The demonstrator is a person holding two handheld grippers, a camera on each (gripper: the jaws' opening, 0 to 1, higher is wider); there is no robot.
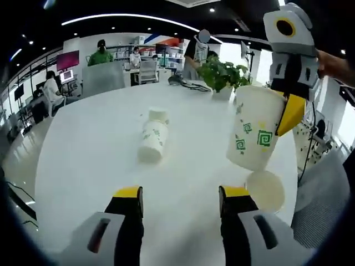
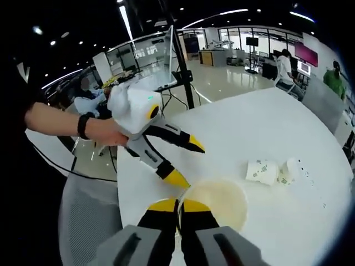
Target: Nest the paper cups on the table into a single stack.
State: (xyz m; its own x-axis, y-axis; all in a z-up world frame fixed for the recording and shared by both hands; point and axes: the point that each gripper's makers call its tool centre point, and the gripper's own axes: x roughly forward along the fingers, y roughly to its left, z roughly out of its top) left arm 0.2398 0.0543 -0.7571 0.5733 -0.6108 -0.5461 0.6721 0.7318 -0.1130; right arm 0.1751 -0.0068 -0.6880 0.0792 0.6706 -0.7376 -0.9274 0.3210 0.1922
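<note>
Right gripper (image 2: pixel 178 206) clamped on rim of white green-patterned paper cup (image 1: pixel 253 134), raised above round white table (image 1: pixel 94 149). Left gripper (image 1: pixel 181 200) spread, empty. Nested cups (image 1: pixel 152 136) lie on their side farther off.

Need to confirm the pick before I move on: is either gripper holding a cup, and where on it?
The right gripper pinches the rim of an upright paper cup, lifted off the white table. The left gripper is open and empty.

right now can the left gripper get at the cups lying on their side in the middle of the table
Probably yes. The left gripper is open and empty, and bare table lies between it and the lying cups. The right gripper holds its cup off to the side.
</note>
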